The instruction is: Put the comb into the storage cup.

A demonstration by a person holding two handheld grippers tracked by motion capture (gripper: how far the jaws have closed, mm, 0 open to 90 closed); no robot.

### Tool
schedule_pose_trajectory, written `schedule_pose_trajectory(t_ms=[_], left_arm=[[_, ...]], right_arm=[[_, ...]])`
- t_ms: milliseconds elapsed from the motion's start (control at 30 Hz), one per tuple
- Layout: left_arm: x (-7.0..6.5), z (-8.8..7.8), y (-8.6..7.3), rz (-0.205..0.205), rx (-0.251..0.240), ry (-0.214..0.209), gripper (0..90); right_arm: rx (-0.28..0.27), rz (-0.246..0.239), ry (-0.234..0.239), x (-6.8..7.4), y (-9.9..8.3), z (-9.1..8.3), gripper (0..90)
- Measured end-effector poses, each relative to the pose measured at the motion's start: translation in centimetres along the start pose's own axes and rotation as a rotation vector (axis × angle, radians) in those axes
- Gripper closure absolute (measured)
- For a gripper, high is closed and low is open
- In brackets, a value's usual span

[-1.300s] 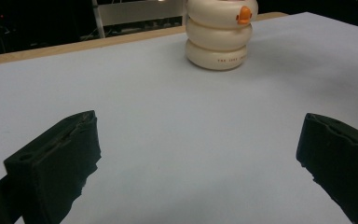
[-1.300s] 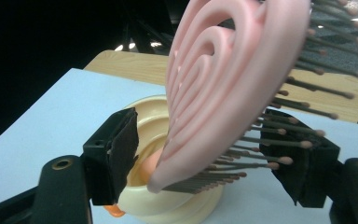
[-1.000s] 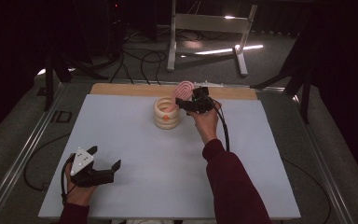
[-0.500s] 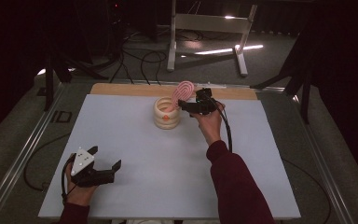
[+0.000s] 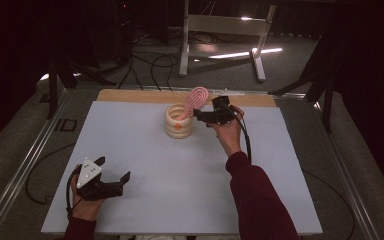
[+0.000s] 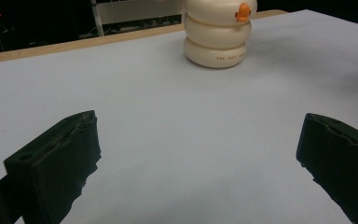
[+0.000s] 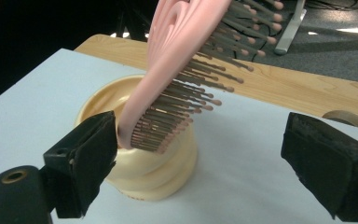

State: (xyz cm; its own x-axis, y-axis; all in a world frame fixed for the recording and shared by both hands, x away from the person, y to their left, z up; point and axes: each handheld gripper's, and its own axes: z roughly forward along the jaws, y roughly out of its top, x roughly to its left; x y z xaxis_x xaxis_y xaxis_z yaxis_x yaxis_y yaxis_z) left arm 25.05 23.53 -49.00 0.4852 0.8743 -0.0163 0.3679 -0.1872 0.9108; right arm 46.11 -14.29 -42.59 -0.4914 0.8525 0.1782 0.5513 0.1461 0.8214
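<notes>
A pink hairbrush (image 5: 196,97) stands handle-down in a cream ringed cup (image 5: 179,122) with an orange beak, at the table's far middle. It leans toward my right gripper (image 5: 198,116), whose jaws have just been opening. In the right gripper view the brush (image 7: 182,60) rises from the cup (image 7: 154,163) between the wide jaws of that gripper (image 7: 205,158), close to the left jaw and not pinched. My left gripper (image 5: 125,181) rests open at the front left. Its own view shows the left gripper (image 6: 200,158) with nothing between the jaws and the cup (image 6: 217,35) far ahead.
The pale blue mat (image 5: 145,160) covers the table, with a wooden strip (image 5: 130,95) along its far edge. Metal rails (image 5: 25,165) run down both sides. A white stand (image 5: 225,30) and cables lie on the floor beyond.
The right gripper has shifted slightly at the brush and its jaws stand wider. The brush stays leaning in the cup. The left hand has not moved.
</notes>
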Motion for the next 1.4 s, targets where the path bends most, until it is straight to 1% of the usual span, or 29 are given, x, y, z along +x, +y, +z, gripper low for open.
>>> schedule_pose_trajectory(t_ms=[133,300,500,567,633,767,1067,1233,1300,1400], left_arm=[[0.0,0.0,0.0,0.0,0.0,0.0,0.2],[0.0,0.0,0.0,0.0,0.001,0.0,0.2],[0.0,0.0,0.0,-0.002,0.0,0.003,0.2],[0.0,0.0,0.0,-0.001,0.001,0.004,0.2],[0.0,-0.1,-0.1,-0.002,-0.001,0.005,0.2],[0.0,0.0,0.0,0.0,0.002,0.005,0.2],[0.0,-0.1,-0.1,-0.003,-0.001,0.007,0.2],[0.0,0.0,-0.1,-0.002,0.001,0.01,0.2],[0.0,0.0,-0.1,-0.002,0.0,0.012,0.2],[0.0,0.0,0.0,-0.004,0.0,0.016,0.2]], right_arm=[[-0.003,-0.014,0.002,-0.1,-0.1,-0.2,9.3],[0.002,-0.026,-0.009,-0.2,-0.2,-0.6,7.5],[0.006,-0.044,0.002,-0.4,-0.3,-0.9,7.5],[0.004,-0.06,0.005,-0.6,-0.4,-1.1,7.6],[-0.001,-0.06,0.004,-0.6,-0.5,-1.2,7.6],[0.006,-0.052,0.003,-1.0,-1.0,-1.4,7.7],[-0.012,-0.045,0.015,-1.7,-2.1,-2.4,7.7],[-0.015,-0.066,0.01,-2.0,-2.8,-3.1,7.7],[-0.029,-0.079,0.014,-2.1,-3.2,-3.7,7.7],[-0.04,-0.076,0.021,-2.1,-3.7,-4.3,7.7]])
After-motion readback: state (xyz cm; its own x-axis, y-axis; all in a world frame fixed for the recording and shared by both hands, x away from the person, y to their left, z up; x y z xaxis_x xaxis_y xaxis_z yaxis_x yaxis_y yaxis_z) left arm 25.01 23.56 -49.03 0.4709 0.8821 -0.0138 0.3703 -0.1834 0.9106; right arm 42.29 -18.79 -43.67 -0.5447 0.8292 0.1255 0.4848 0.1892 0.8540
